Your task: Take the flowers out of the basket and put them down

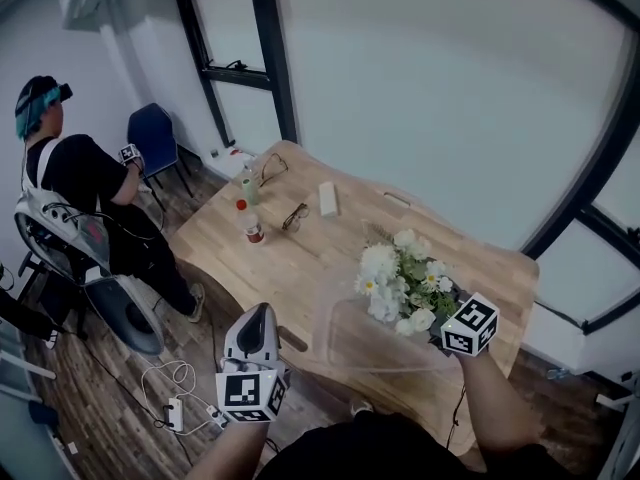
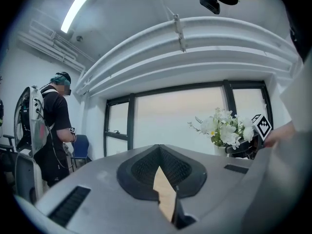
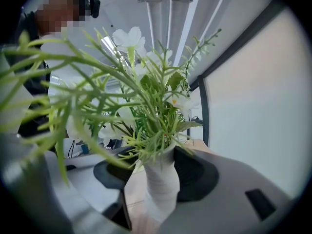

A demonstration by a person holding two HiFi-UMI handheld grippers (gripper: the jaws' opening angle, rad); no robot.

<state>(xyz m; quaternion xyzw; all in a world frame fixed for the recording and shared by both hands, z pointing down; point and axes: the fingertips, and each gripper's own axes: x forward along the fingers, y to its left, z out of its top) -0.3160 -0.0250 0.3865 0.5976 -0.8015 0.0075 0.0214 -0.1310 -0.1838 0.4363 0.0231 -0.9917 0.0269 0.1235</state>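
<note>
Right gripper (image 3: 159, 175): my jaws are clamped from both sides on the white wrapped stem (image 3: 161, 194) of the bunch of white flowers with green leaves (image 1: 400, 273).
Flowers relative to gripper: the stem sits squarely between the two dark pads. The heads and green sprays fan out just beyond the jaw tips and fill most of the right gripper view.
Flowers, place: over the right end of the light wooden table (image 1: 290, 258), toward its near edge. They are at the far right part of the clear plastic basket (image 1: 335, 346). I cannot tell whether the stem end is inside the basket's walls or above them.
Flowers, axis: the bunch runs along my jaws' own line. From the left gripper view it stands roughly upright, with the stem end down in my grip and the blossoms up.
Left gripper (image 1: 256, 330): the jaw tips meet with nothing between them. I hold it just off the table's near edge, well apart from the flowers.
</note>
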